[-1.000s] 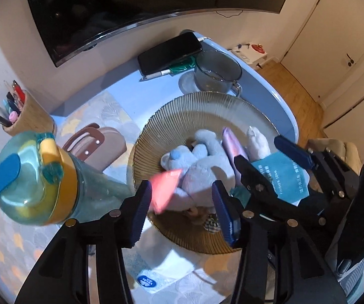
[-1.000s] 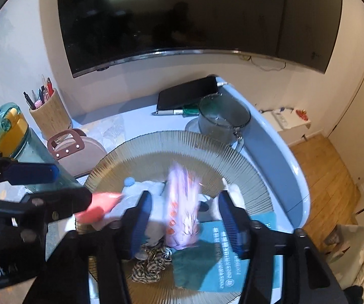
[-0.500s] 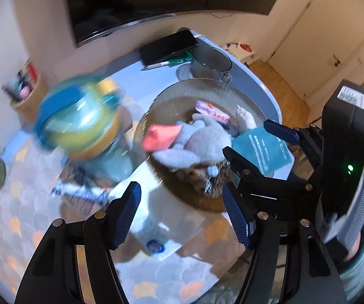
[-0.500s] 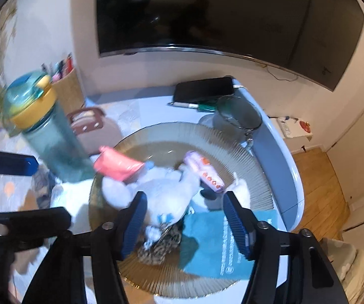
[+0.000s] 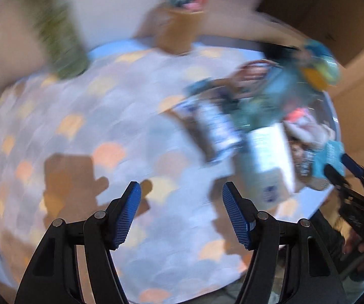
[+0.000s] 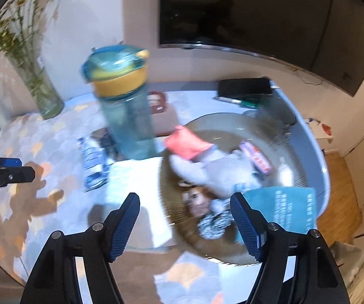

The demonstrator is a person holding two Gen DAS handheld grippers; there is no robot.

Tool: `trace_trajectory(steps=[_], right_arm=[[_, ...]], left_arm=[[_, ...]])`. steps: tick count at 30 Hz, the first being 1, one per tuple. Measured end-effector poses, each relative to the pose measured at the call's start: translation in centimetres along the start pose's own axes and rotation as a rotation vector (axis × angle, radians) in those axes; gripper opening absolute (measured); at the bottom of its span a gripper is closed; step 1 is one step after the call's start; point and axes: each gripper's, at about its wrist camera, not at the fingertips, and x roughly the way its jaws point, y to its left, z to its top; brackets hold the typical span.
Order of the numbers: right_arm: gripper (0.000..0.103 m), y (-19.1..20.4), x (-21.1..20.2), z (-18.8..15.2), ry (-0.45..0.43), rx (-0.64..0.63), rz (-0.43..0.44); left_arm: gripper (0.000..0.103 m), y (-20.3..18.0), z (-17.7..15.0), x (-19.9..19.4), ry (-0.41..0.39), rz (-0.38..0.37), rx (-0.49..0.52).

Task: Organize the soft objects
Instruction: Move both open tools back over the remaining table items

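Left gripper [image 5: 180, 209]: jaws spread wide, nothing between the blue pads, positioned over the scale-patterned tablecloth [image 5: 85, 131]. This view is heavily motion-blurred. Right gripper [image 6: 185, 224]: jaws likewise wide apart and holding nothing, above the near edge of the ribbed glass bowl [image 6: 296, 149].

Soft objects sit together in the bowl, at about 1 o'clock from the right gripper in the right wrist view. A grey plush toy [image 6: 217, 169] lies across the middle. A coral-red pouch [image 6: 187, 143] rests at its 10 o'clock end, and a pink-and-purple packet [image 6: 256, 157] at its 2 o'clock side. A black-and-white patterned cloth [image 6: 213, 224] lies at the bowl's 6 o'clock edge, just beside the right pad. A teal sheet [image 6: 286, 209] overlaps the rim at 4 o'clock.

A teal water bottle [image 6: 126, 106] with yellow collar stands at 10 o'clock of the bowl, just beside it. A vase of stems [image 6: 42, 91] stands at the table's far left.
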Motion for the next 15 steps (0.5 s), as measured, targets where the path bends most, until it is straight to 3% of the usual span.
trace_trajectory(steps=[6,9,13,15], right_arm=[[0.072,4.8,0.7,-0.6,0.03,-0.061,0.05],[0.072,7.4,0.9,-1.2,0.01,-0.09,0.144],[0.072,11.1,2.1,-1.8,-0.024,-0.147,0.243],[0.072,12.9,2.9,-1.7,-0.065,-0.211,0.241]], left_arm=[[0.065,6.3,-2.6,2.0,0.053,0.015,-0.12],[0.065,7.6,-3.3,3.0,0.07,0.005,-0.147],[0.065,8.2,-1.7,4.5,0.027,-0.05,-0.158],[0.065,7.9,0.2,5.1,-0.005,-0.08,-0.156]])
